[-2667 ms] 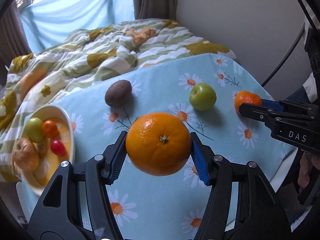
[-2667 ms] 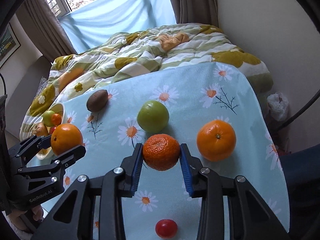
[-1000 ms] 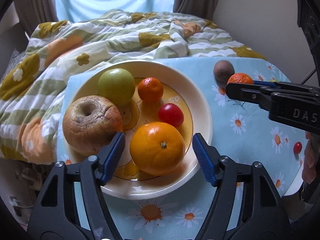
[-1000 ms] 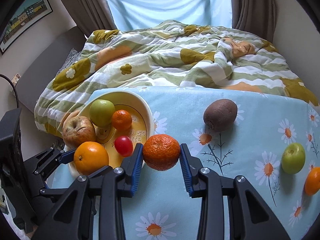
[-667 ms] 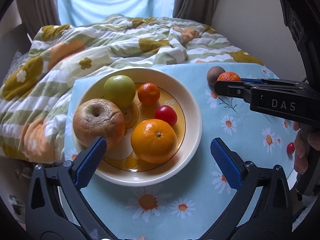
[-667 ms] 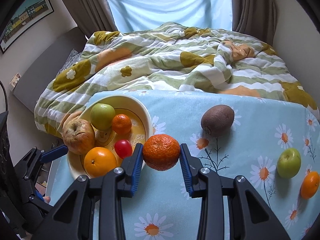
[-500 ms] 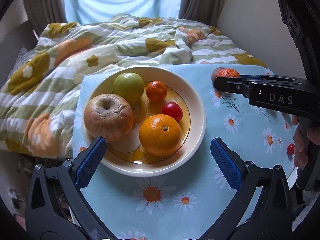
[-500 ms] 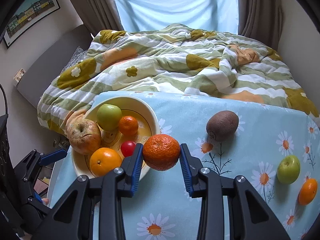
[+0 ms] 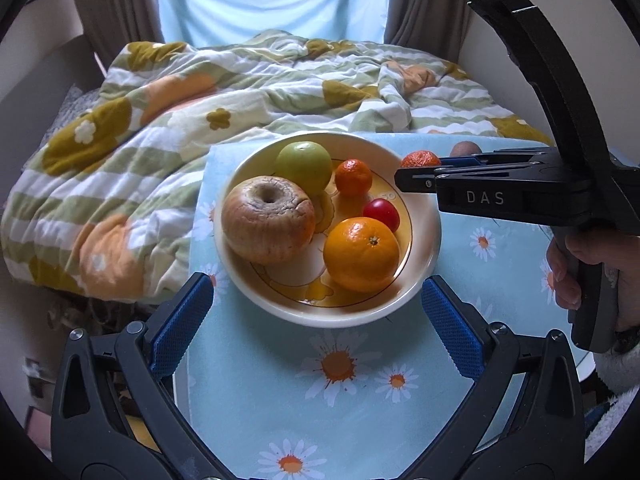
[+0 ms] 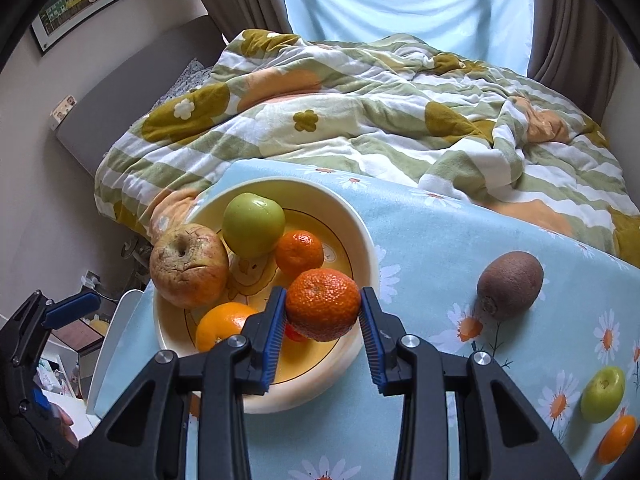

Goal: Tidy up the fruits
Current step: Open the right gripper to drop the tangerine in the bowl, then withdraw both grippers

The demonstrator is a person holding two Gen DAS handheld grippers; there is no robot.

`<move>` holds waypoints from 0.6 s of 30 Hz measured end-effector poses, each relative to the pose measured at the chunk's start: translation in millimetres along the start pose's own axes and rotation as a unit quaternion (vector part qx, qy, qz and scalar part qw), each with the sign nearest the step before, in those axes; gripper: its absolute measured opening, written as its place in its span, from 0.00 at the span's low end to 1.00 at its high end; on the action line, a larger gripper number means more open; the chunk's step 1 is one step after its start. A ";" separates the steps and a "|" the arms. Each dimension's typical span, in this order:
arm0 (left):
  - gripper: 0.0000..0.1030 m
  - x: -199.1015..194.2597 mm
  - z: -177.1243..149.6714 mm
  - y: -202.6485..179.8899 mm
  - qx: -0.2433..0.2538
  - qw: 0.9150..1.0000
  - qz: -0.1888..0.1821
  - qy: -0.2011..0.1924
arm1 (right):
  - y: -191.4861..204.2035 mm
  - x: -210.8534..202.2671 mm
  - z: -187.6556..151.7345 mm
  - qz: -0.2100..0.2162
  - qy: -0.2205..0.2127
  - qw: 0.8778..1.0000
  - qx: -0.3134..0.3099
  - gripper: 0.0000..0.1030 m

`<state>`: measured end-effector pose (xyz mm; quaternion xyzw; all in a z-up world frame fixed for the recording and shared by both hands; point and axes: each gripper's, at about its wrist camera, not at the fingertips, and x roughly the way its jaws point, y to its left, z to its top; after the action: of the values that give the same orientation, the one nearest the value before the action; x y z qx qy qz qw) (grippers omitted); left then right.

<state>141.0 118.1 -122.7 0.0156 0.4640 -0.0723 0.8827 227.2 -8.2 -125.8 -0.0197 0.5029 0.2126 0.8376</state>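
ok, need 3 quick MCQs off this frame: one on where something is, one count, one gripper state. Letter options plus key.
1. Where does the kiwi lie?
A. in the bowl
B. on the daisy cloth, right of the bowl
C. on the quilt

2. How many fruits rest in the bowl?
A. three
B. five
C. seven

3. What state is the right gripper in?
A. shut on a mandarin
B. open and empty
C. shut on the kiwi

Key:
1 B: in the right wrist view it sits on the daisy cloth, apart from the bowl's rim.
2 B: wrinkled apple, green apple, small mandarin, cherry tomato and orange lie inside.
3 A: its jaws clamp the mandarin above the bowl's near rim, while the left gripper stands open and empty.
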 end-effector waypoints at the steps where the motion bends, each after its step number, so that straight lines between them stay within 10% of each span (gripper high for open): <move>1: 1.00 0.1 -1.4 1.7 -0.004 1.000 -0.004 0.001 | 0.1 3.8 0.2 0.001 0.004 1.000 0.001 0.33; 11: 1.00 1.2 -9.3 11.4 -0.028 1.000 -0.003 0.004 | 0.0 15.6 3.0 0.001 0.008 1.000 -0.001 0.33; 16: 1.00 -0.7 -8.6 11.9 -0.027 1.000 0.007 0.004 | 1.1 8.7 4.7 -0.008 -0.015 1.000 0.001 0.83; 18: 1.00 -2.7 -8.7 12.6 -0.030 1.000 0.007 0.003 | 1.5 3.4 3.3 -0.012 -0.024 1.000 0.001 0.84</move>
<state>134.2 131.7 -126.0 -0.0077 0.4683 -0.0524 0.8820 230.8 -4.8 -126.8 -0.0197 0.4828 0.2021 0.8519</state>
